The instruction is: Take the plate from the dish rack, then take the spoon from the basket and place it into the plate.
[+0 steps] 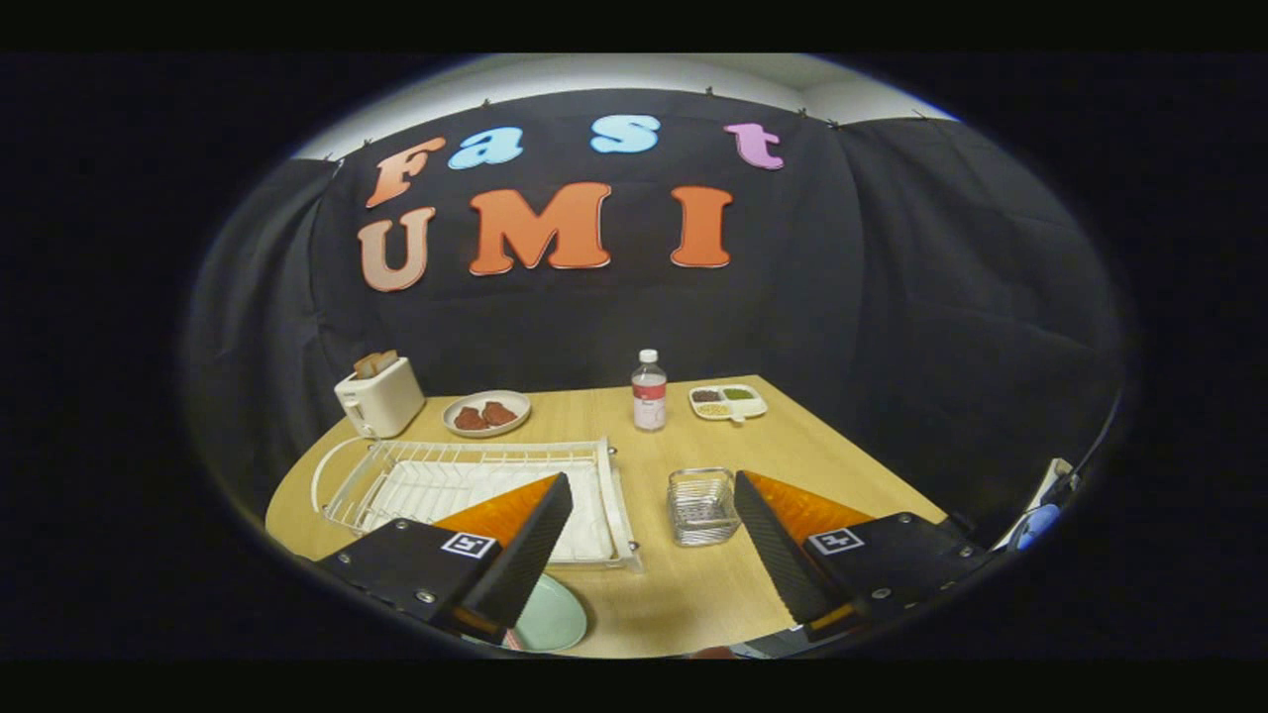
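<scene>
The fingers (654,540) spread wide, holding nothing. The wire basket (701,507) stands between their tips, lower centre; the pale green plate (551,616) lies below the left finger, bottom of frame.

Staged kitchen booth, black cloth wall (892,297), wooden table (674,584), toaster (379,396), dish rack (475,485)

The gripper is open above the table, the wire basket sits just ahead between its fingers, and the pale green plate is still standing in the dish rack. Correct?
Not quite. In the gripper view the pale green plate lies on the table, near the dish rack, partly under one finger. The gripper is open and the wire basket sits just ahead between its fingers.
</scene>
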`<act>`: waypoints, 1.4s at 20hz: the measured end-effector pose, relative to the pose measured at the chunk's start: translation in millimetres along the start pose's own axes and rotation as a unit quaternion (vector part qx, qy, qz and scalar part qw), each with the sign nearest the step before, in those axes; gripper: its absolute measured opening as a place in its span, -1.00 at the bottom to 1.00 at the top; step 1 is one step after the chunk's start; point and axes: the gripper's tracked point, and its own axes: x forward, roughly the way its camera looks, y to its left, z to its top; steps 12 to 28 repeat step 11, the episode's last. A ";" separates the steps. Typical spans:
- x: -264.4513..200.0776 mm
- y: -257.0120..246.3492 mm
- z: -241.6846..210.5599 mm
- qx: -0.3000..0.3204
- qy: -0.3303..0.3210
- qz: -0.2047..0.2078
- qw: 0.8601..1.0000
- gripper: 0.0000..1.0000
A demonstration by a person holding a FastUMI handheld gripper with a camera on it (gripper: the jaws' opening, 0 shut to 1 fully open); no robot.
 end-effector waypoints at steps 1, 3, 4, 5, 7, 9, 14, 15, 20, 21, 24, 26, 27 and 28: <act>-1.0 -6.0 6.9 0.003 -0.009 -0.006 1.000 0.96; -1.3 -16.7 19.8 0.006 -0.022 -0.013 1.000 0.96; -1.7 -20.6 25.8 0.008 -0.027 -0.015 1.000 0.96; -2.0 -24.1 32.6 0.009 -0.032 -0.017 0.999 0.96; -1.6 -32.4 48.8 0.013 -0.049 -0.028 0.998 0.96; -4.4 -36.9 62.7 0.024 -0.065 -0.036 0.997 0.96; -8.1 -37.8 69.5 0.031 -0.074 -0.036 0.996 0.96; -8.1 -37.8 69.5 0.031 -0.074 -0.036 0.996 0.96; -8.1 -37.8 69.5 0.031 -0.074 -0.036 0.996 0.96; -8.1 -37.8 69.5 0.031 -0.074 -0.036 0.996 0.96; -8.1 -37.8 69.5 0.031 -0.074 -0.036 0.996 0.96; -8.1 -37.8 69.5 0.031 -0.074 -0.036 0.996 0.96; -8.1 -37.8 69.5 0.031 -0.074 -0.036 0.996 0.96; -8.1 -37.8 69.5 0.031 -0.074 -0.036 0.996 0.96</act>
